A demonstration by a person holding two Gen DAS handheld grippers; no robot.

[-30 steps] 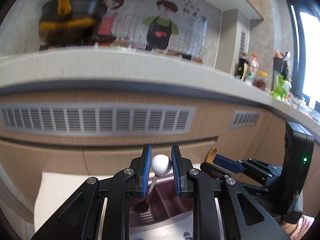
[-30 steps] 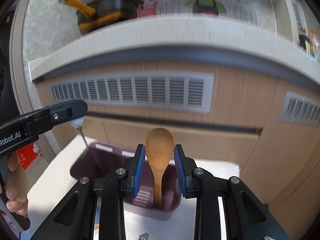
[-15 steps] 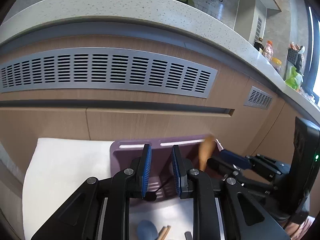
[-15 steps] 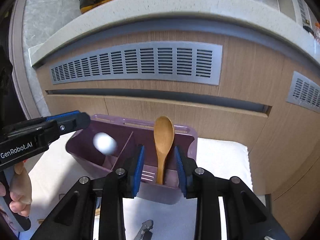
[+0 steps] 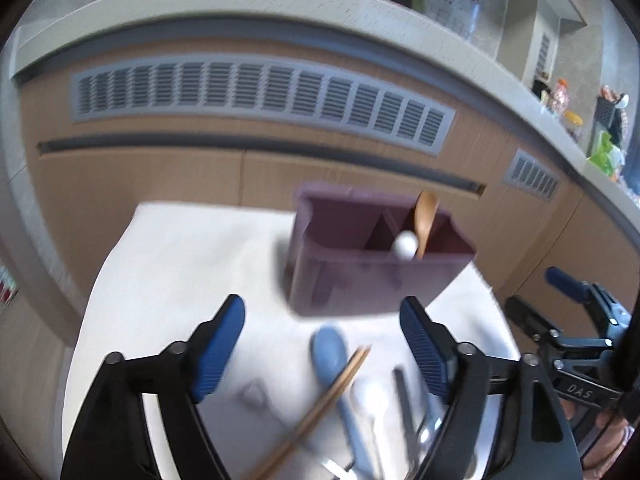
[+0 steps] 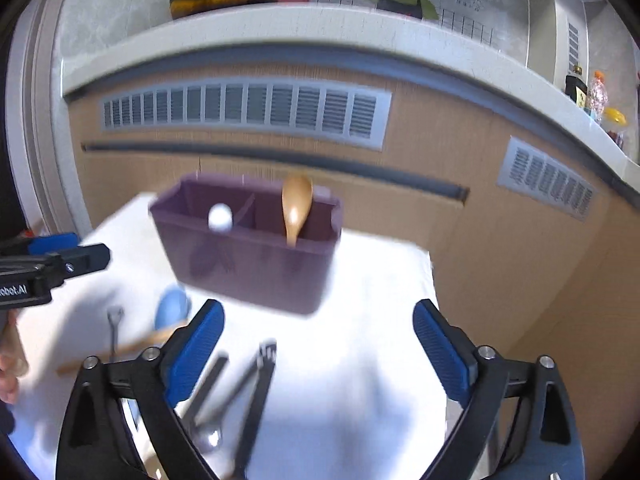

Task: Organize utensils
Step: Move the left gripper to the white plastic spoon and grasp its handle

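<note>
1. Now gaping wide: left gripper [image 5: 322, 340], blue pads far apart, gripping nothing, hanging over the white cloth [image 5: 180, 264].
2. Likewise spreading wide and holding nothing: right gripper [image 6: 318, 344], also showing at 3 o'clock in the left wrist view.
3. Lying on the cloth just beyond the left pads, toward 12 o'clock: blue spoon [image 5: 330, 354], with wooden chopsticks [image 5: 320, 404] crossing its handle, and a white spoon [image 5: 370, 394] touching its 3 o'clock side.
4. Lying blurred between the right pads: dark-handled metal utensils [image 6: 240, 392], kind not clear.
5. Lying at 9 o'clock in the right wrist view: a small metal scoop [image 6: 115, 326].
6. Standing upright farther out at 12 o'clock on the cloth: purple utensil caddy [image 6: 256, 268], divided into compartments.
7. Standing in its right compartment, bowl up: wooden spoon [image 6: 296, 208]; poking up from the left compartment near the divider: a white-ball-topped utensil [image 6: 220, 217].
8. Running behind the caddy: wooden cabinet front [image 6: 420, 208] with grey vents.
</note>
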